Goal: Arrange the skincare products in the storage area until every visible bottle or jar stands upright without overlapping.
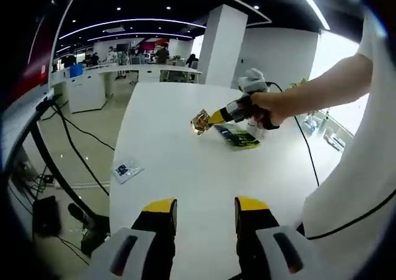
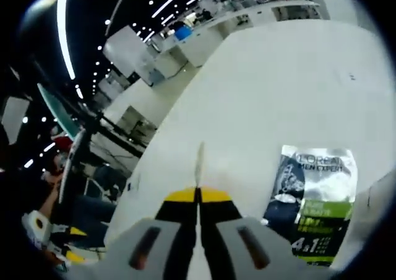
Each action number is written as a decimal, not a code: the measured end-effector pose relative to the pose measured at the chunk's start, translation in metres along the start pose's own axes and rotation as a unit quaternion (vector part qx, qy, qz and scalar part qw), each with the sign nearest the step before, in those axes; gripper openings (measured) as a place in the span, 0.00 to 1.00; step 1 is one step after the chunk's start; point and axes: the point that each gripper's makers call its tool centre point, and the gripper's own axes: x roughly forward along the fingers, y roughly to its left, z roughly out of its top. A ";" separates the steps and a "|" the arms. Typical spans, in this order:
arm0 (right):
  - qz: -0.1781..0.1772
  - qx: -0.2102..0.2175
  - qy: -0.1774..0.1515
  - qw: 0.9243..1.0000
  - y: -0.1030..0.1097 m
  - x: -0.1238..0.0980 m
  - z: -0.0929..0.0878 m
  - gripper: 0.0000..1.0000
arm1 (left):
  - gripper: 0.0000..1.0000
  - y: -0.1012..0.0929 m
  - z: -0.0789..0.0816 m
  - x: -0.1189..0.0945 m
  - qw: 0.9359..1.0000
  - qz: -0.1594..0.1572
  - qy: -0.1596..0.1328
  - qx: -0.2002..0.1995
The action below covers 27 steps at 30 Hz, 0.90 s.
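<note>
Left gripper view showed the left gripper (image 1: 205, 213) hovering released over the white table (image 1: 179, 168), a small flat sachet (image 1: 127, 169) left near its edge. Further right, the right gripper (image 1: 206, 120) was clenched on a shiny gold sachet (image 1: 200, 121), apparently lifted clear to reposition, above the dark green-and-white skincare packet (image 1: 238, 137).

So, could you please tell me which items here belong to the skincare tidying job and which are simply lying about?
Job:
- crinkled gold foil sachet, held in the right gripper
- dark and green L'Oreal Men Expert packet

Lying about:
- small clear packet near the white table's edge
- black cable
</note>
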 end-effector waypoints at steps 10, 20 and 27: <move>-0.042 0.036 -0.002 0.998 -0.029 0.001 0.003 0.00 | 0.38 0.005 0.001 -0.001 1.000 0.007 0.000 -0.009; -0.089 0.091 0.004 0.992 -0.041 -0.003 -0.010 0.00 | 0.38 0.004 -0.003 -0.002 1.000 0.012 0.005 -0.011; -0.100 0.118 -0.002 0.988 -0.047 -0.001 -0.011 0.00 | 0.38 0.006 -0.003 -0.005 1.000 0.017 0.006 -0.009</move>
